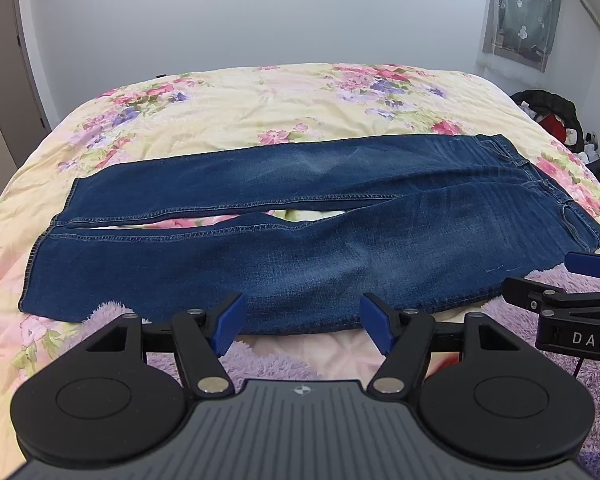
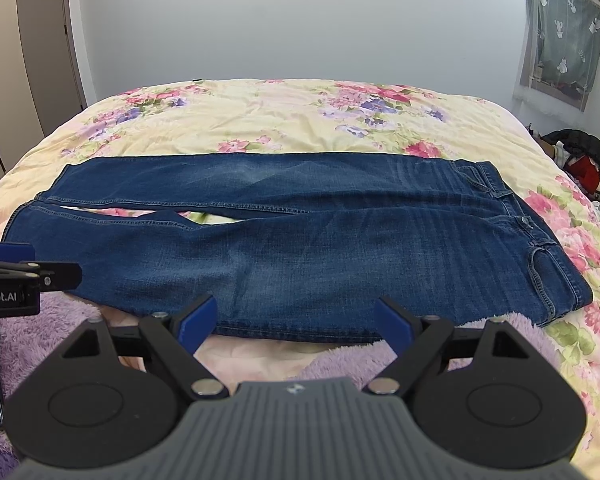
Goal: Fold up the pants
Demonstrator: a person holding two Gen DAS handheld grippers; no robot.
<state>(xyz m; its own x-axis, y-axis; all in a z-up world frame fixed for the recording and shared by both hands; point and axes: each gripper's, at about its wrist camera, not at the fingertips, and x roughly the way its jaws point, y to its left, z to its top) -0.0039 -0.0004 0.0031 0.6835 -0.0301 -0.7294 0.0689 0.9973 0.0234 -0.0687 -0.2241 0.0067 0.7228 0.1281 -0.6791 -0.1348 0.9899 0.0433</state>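
The left hand-held gripper (image 1: 300, 322) hovers with its blue pads spread wide and nothing between them, just short of the near edge of the jeans (image 1: 300, 240). The right hand-held gripper (image 2: 296, 322) is likewise wide open and empty, poised at the same near edge further toward the waist. Each shows in the other's view — the right one at the right margin of the left camera (image 1: 572, 280), the left one at the left margin of the right camera (image 2: 28, 276).

The jeans lie flat and unfolded across the bed (image 1: 240, 112), legs side by side with a narrow gap between them, hems to the left and waistband to the right. They rest on a yellow floral quilt; a fuzzy purple blanket (image 2: 48, 332) lies under the grippers at the near side.

Beyond the bed stands a pale wall — with a curtained window (image 2: 560, 40) at upper right, a door (image 2: 48, 40) at left, and a pile of dark clothes (image 2: 584, 160) at the right edge.
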